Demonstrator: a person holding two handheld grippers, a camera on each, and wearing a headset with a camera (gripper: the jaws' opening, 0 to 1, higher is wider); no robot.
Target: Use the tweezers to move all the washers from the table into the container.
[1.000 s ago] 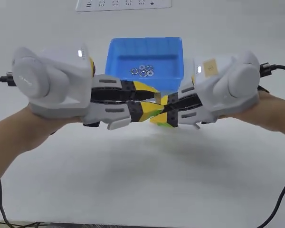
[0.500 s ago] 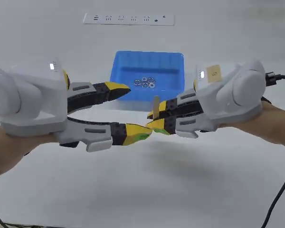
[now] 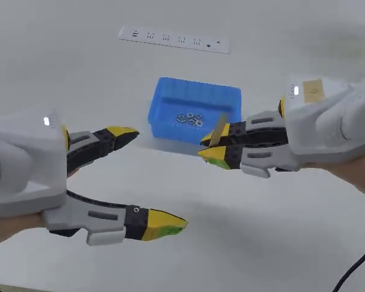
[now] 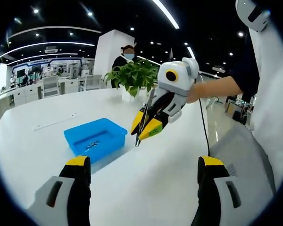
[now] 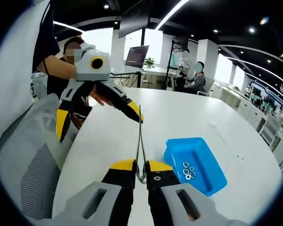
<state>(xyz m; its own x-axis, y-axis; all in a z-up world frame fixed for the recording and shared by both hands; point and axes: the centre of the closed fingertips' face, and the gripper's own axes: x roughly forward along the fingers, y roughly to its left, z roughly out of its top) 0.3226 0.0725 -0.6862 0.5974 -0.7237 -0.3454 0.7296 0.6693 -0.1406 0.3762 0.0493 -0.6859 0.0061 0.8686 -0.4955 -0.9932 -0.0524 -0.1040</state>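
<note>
A blue container [image 3: 164, 128] stands mid-table with several washers [image 3: 190, 118] inside. My right gripper [image 3: 205, 149] hovers just right of it, shut on thin metal tweezers [image 3: 219, 131]. In the right gripper view the tweezers [image 5: 140, 136] stick straight out from the shut right gripper [image 5: 140, 165], with the container [image 5: 216, 181] and washers [image 5: 187, 172] to the right. My left gripper [image 3: 149, 179] is open at the near left with nothing between its jaws. The left gripper view shows that open left gripper [image 4: 144, 165], the right gripper [image 4: 142, 134] with the tweezers [image 4: 144, 117], and the container [image 4: 108, 149].
A white power strip [image 3: 173, 40] lies at the far edge of the white table. A potted plant [image 4: 132, 77] and a person stand beyond the table. A black cable [image 3: 353, 261] trails from the right gripper at the near right.
The grippers met at the middle a second ago. The left gripper has opened wide and drawn back to the near left. The tweezers stay in the right gripper, now further right.
</note>
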